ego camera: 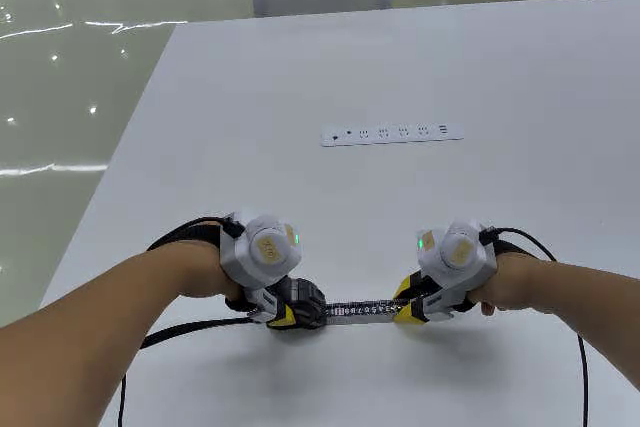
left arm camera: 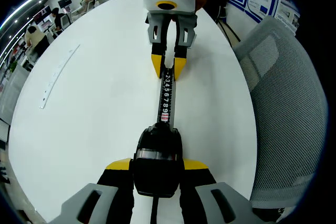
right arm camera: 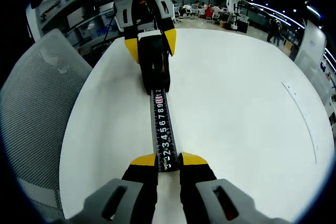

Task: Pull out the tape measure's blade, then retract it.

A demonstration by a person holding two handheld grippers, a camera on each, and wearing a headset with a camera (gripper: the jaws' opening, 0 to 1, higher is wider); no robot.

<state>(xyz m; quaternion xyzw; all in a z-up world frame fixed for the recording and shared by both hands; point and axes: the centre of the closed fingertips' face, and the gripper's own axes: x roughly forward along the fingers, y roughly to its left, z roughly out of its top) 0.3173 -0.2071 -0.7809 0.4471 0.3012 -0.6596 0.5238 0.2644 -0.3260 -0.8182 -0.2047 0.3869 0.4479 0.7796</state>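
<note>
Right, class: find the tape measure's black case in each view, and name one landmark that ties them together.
Head view: black case low, left of centre, in the left gripper.
Left gripper view: bottom centre, between that view's own jaws.
Right gripper view: upper centre, clamped by the left gripper.
Shared landmark: white power strip, beyond the case in the head view, left in the left gripper view, right in the right gripper view.

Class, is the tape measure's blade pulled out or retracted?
Partly out: the blade spans between the case in the left gripper and the right gripper.
</note>
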